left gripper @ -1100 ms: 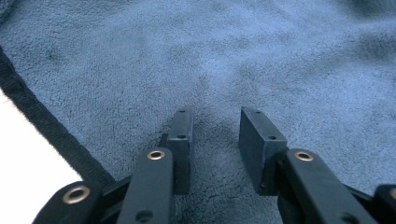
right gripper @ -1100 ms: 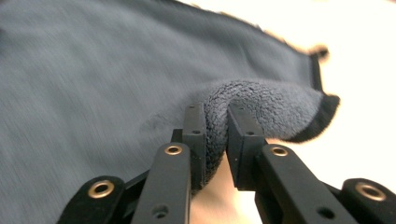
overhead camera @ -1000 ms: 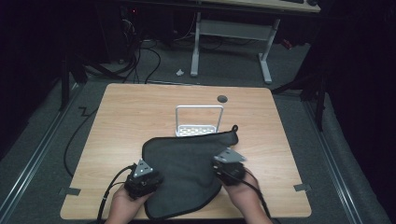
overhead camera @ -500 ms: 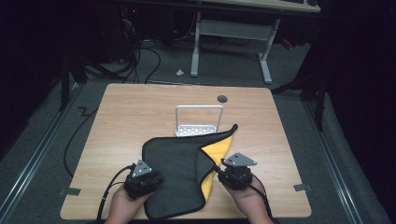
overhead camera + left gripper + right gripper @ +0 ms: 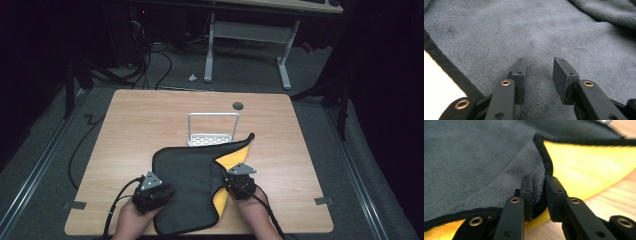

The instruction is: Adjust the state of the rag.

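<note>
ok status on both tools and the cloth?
Right tool shut on cloth edge, yellow underside showing. Left tool open over grey face. White rack just behind.

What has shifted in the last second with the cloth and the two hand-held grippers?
The right hand-held gripper, clamped on the cloth, has folded its right edge leftward, baring the yellow underside. The left hand-held gripper stays open over the grey side; the white rack hasn't moved.
</note>
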The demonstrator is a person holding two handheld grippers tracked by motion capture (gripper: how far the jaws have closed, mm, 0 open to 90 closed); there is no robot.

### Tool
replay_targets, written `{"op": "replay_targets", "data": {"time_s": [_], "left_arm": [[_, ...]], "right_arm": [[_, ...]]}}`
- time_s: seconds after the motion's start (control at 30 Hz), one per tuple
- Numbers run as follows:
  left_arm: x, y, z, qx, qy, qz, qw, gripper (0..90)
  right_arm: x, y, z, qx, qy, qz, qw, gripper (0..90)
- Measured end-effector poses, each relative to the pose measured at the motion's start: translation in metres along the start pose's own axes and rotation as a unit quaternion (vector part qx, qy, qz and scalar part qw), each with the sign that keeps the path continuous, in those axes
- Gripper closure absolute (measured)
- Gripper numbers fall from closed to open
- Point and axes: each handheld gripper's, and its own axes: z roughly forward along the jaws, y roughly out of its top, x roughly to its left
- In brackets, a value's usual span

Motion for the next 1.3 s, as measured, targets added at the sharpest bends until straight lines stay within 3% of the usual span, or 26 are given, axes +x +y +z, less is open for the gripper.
{"op": "replay_targets", "data": {"time_s": [0.1,0.17,0.23,0.37,0.43,0.5,0.57,0.67,0.73,0.83,1.03,1.1,1.17,1.23,1.3], "left_arm": [[-0.001,-0.001,0.000,-0.002,0.004,0.001,1.0000,64.9],[-0.002,-0.001,0.000,-0.003,0.006,0.003,1.0000,64.9],[-0.002,-0.001,0.000,-0.003,0.006,0.001,1.0000,65.0],[-0.003,0.000,0.001,0.000,0.012,0.005,0.9999,65.0],[-0.004,0.000,0.001,0.000,0.011,0.003,0.9999,65.0],[-0.004,0.001,0.001,0.002,0.012,0.005,0.9999,64.9],[-0.004,0.001,0.001,0.002,0.013,0.005,0.9999,65.0],[-0.005,0.003,0.003,0.003,0.014,0.008,0.9999,65.0],[-0.007,0.005,0.006,0.005,0.012,0.014,0.9998,65.0],[-0.010,0.012,0.013,0.012,0.012,0.026,0.9995,65.0],[-0.021,0.027,0.033,0.011,-0.019,0.027,0.9994,64.8],[-0.023,0.032,0.037,0.009,-0.031,0.017,0.9993,63.2],[-0.015,0.034,0.034,-0.012,-0.031,-0.001,0.9994,61.7],[0.000,0.038,0.030,-0.029,-0.005,-0.014,0.9995,59.5],[0.022,0.042,0.029,-0.037,0.018,-0.041,0.9983,56.8]], "right_arm": [[-0.007,-0.008,-0.024,-0.016,-0.013,0.001,0.9998,76.5],[-0.016,-0.019,-0.041,-0.023,-0.018,0.016,0.9994,77.2],[-0.027,-0.039,-0.064,-0.022,-0.035,0.028,0.9988,77.5],[-0.046,-0.083,-0.096,0.006,-0.062,0.056,0.9965,76.3],[-0.051,-0.100,-0.102,0.029,-0.061,0.070,0.9953,69.1],[-0.051,-0.112,-0.105,0.036,-0.080,0.068,0.9938,61.0],[-0.052,-0.107,-0.105,0.024,-0.086,0.070,0.9936,56.6],[-0.046,-0.087,-0.097,0.006,-0.072,0.046,0.9963,58.0],[-0.044,-0.077,-0.076,0.021,-0.058,0.037,0.9974,58.0],[-0.049,-0.073,-0.054,0.047,-0.062,0.042,0.9961,58.5],[-0.073,-0.101,-0.081,0.047,-0.094,0.085,0.9909,59.4],[-0.076,-0.108,-0.090,0.040,-0.106,0.084,0.9899,58.7],[-0.074,-0.106,-0.096,0.016,-0.091,0.091,0.9916,56.7],[-0.063,-0.096,-0.096,-0.005,-0.076,0.074,0.9944,55.9],[-0.048,-0.084,-0.093,-0.026,-0.050,0.058,0.9967,56.1]]}}
